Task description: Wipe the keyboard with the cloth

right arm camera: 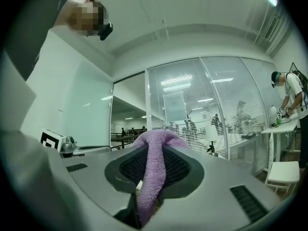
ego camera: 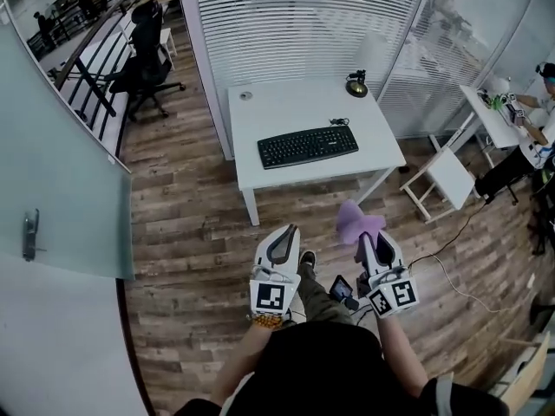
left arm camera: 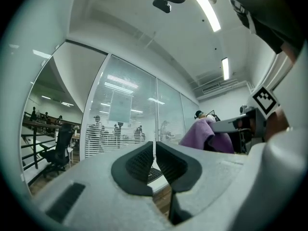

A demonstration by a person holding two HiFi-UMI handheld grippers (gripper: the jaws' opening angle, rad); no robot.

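A black keyboard (ego camera: 308,146) lies on a white table (ego camera: 286,102) ahead of me, well beyond both grippers. My right gripper (ego camera: 365,241) is shut on a purple cloth (ego camera: 357,224), which bunches out past its tips; in the right gripper view the cloth (right arm camera: 153,172) hangs pinched between the pads. My left gripper (ego camera: 292,230) is held level beside it, shut with nothing in it; in the left gripper view its pads (left arm camera: 139,163) meet and the cloth (left arm camera: 204,136) shows off to the right. Both grippers hang over the wooden floor, short of the table.
A small black desk lamp (ego camera: 355,83) stands at the table's far right corner. A black office chair (ego camera: 143,55) is at the back left, a white folding chair (ego camera: 442,178) to the table's right. A cable (ego camera: 451,263) trails over the floor. A person (right arm camera: 291,97) works at another desk.
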